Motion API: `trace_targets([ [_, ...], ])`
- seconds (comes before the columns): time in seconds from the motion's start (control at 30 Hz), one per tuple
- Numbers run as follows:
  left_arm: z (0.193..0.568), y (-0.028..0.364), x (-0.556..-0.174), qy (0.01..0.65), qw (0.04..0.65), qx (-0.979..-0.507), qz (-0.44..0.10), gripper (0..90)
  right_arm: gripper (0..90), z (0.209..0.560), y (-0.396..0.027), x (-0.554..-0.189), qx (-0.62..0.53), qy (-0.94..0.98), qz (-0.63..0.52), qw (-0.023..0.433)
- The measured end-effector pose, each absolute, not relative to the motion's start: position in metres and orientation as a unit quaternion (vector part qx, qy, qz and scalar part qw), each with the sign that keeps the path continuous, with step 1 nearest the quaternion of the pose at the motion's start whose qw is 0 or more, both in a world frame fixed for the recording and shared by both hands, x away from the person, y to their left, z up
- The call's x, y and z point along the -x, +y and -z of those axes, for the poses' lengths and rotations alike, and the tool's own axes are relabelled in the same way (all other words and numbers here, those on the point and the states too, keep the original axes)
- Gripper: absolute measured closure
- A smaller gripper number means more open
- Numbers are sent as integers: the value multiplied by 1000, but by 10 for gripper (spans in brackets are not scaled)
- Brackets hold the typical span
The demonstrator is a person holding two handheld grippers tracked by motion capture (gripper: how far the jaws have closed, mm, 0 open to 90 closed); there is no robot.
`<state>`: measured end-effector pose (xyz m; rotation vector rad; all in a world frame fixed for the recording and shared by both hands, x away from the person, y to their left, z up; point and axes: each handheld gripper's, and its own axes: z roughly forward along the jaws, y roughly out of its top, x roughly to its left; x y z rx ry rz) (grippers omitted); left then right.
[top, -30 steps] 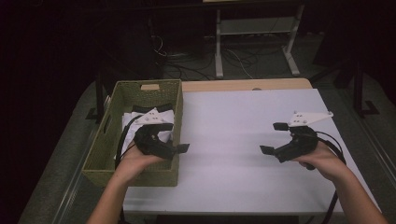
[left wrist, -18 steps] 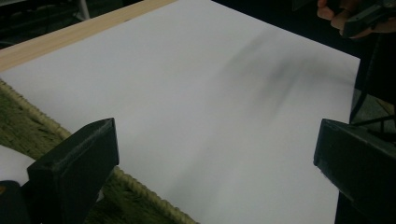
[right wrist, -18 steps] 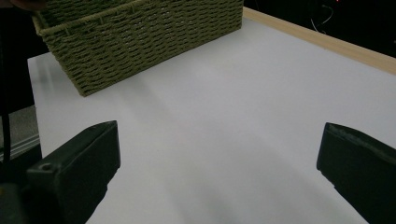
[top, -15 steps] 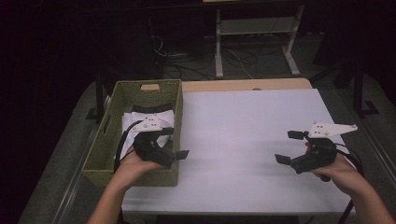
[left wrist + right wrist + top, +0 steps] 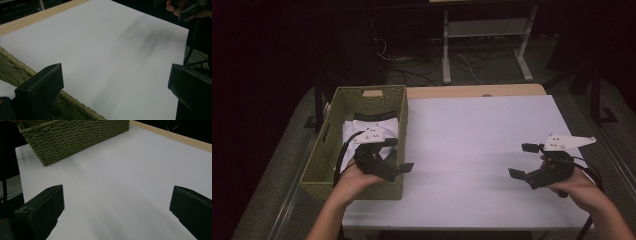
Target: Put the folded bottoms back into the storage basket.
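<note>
Hands grip both tools at the near edge. Left gripper [image 5: 400,155] hangs over the olive woven basket's [image 5: 330,170] right rim, jaws wide, empty. Right gripper [image 5: 523,160] hovers above the white tabletop [image 5: 462,135], jaws wide. White folded cloth [image 5: 353,131] lies inside the basket.

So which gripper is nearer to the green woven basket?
Left. The left gripper hangs over the green woven basket's right rim; the right gripper is far across the white tabletop.
</note>
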<state>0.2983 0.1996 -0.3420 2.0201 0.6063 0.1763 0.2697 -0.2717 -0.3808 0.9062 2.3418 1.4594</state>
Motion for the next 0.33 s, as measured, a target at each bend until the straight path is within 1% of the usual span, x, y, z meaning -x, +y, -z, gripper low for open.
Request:
trace_targets([
  [0.33, 342, 200, -299, 250, 491, -832, -71, 1, 0, 381, -272, -270, -308, 801, -501, 116],
])
